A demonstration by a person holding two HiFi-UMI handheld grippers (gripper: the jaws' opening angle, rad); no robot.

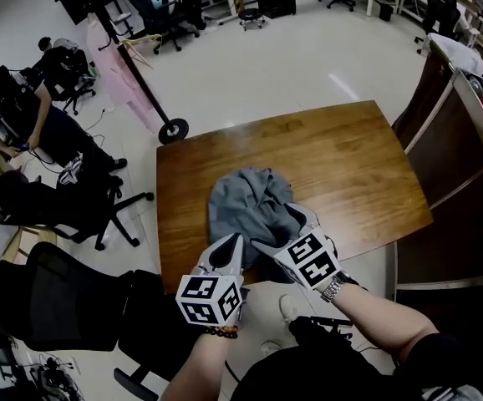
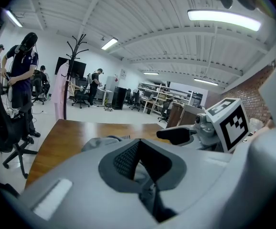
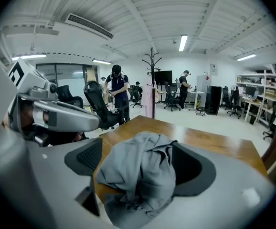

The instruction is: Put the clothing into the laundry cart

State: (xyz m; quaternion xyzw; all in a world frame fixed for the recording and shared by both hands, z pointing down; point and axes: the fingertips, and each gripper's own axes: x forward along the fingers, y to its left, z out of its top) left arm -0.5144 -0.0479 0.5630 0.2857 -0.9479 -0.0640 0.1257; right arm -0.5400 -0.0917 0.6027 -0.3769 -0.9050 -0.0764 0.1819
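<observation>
- The clothing (image 1: 250, 203) is a crumpled grey heap on the wooden table (image 1: 342, 165), close to the edge nearest you. It lies straight ahead of both grippers.
- Your right gripper (image 1: 285, 228) is the nearer one. Its jaws stand wide apart with the heap between them. The left pad shows bare and the cloth bunches toward the right jaw, so nothing is pinched yet.
- Your left gripper (image 1: 229, 245) sits just beside the near-left hem of the heap. Its jaws meet at the tips, and I see nothing caught between them.
- The heap has no strong long axis. If anything, it runs away from you across the table, in line with the way the right jaws point.
- Both grippers point forward and slightly down over the near edge, side by side, with your forearms reaching in from below.
- My judgement is that the right hand only has to close to take the bulk, while the left must open before it can help gather the loose hem.
- I cannot pick out a laundry cart with any certainty, so find it before you lift.
</observation>
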